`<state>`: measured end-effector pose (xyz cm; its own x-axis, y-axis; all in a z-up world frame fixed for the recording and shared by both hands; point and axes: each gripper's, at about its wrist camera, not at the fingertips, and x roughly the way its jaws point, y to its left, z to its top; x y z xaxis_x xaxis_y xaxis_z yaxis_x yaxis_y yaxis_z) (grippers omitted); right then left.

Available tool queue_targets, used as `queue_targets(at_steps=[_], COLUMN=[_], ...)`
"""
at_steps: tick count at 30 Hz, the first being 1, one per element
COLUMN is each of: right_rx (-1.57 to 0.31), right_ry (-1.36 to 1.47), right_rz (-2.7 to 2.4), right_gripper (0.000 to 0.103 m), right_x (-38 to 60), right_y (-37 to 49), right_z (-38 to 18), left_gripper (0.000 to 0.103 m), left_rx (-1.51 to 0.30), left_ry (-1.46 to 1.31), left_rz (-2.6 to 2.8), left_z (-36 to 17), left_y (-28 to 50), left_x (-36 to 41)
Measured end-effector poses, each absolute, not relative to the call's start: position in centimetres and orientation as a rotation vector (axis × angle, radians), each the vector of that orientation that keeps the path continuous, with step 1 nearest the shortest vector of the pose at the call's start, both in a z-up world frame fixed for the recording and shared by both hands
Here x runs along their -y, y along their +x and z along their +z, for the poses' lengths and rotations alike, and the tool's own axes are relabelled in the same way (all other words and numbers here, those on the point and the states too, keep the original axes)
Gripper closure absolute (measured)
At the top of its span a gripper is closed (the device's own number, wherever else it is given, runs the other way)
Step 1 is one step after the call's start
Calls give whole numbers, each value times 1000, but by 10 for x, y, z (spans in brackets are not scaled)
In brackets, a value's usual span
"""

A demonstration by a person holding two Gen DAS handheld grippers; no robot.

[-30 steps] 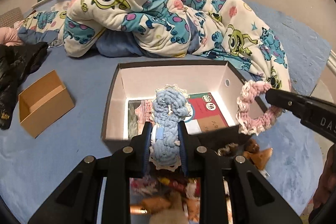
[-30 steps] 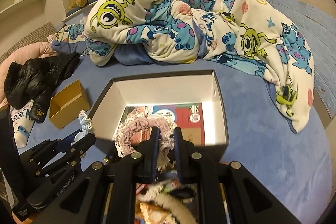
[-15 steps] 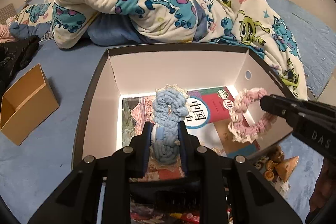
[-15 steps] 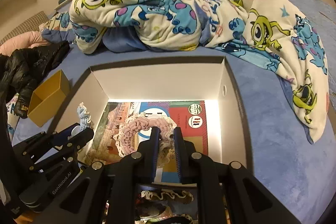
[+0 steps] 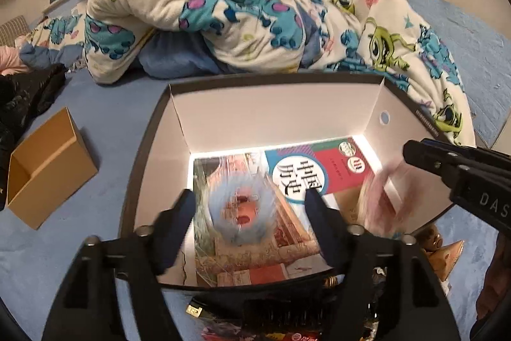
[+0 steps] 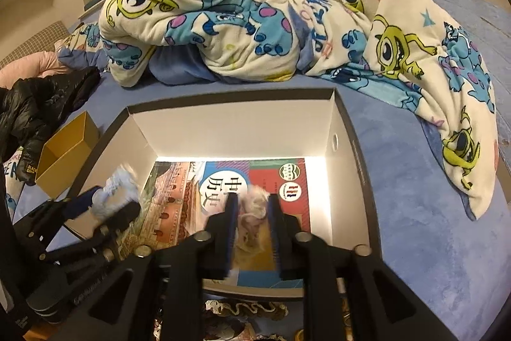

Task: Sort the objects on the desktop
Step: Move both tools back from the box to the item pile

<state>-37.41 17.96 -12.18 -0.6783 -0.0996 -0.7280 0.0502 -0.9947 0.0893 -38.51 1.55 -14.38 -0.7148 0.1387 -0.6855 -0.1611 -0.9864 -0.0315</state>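
Observation:
A blue crocheted scrunchie (image 5: 244, 213), blurred, falls free between the spread fingers of my open left gripper (image 5: 250, 202) above the open shoebox (image 5: 274, 104). It also shows blurred in the right wrist view (image 6: 118, 190). A pink crocheted scrunchie (image 6: 254, 213), blurred, drops between the parted fingers of my open right gripper (image 6: 252, 206); in the left wrist view it (image 5: 380, 197) is below the right gripper's fingers (image 5: 447, 162). A colourful book (image 6: 242, 190) lies flat on the box floor.
A small brown cardboard box (image 5: 41, 168) stands left of the shoebox on the blue bed. A monster-print duvet (image 5: 242, 5) is piled behind. A black jacket (image 6: 35, 104) lies far left. Small loose items (image 5: 440, 248) lie near the shoebox's front.
Both grippers have opened over the shoebox. The blue and pink scrunchies have left the fingers and are dropping, blurred, toward the book.

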Motion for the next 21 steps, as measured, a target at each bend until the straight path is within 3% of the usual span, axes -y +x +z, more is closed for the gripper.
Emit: queue_targets(at_steps=[1,3,21], right_rx=[96,87,51], right_ry=[1212,1190,1119], right_rz=[-2812,-2826,-2912], right_gripper=[60,43,43], right_x=[-180,-180,-190], right_y=[-374,-373,-319], right_z=[-120,-117,-87], left_gripper=[24,17,16], left_rx=[-51,-62,-65], left_ry=[-1090,-1080,-930], left_rz=[2776,2784,2864], left_z=[-142,-139,-129], left_y=[-384,-381,-292], left_x=[-15,-13,9])
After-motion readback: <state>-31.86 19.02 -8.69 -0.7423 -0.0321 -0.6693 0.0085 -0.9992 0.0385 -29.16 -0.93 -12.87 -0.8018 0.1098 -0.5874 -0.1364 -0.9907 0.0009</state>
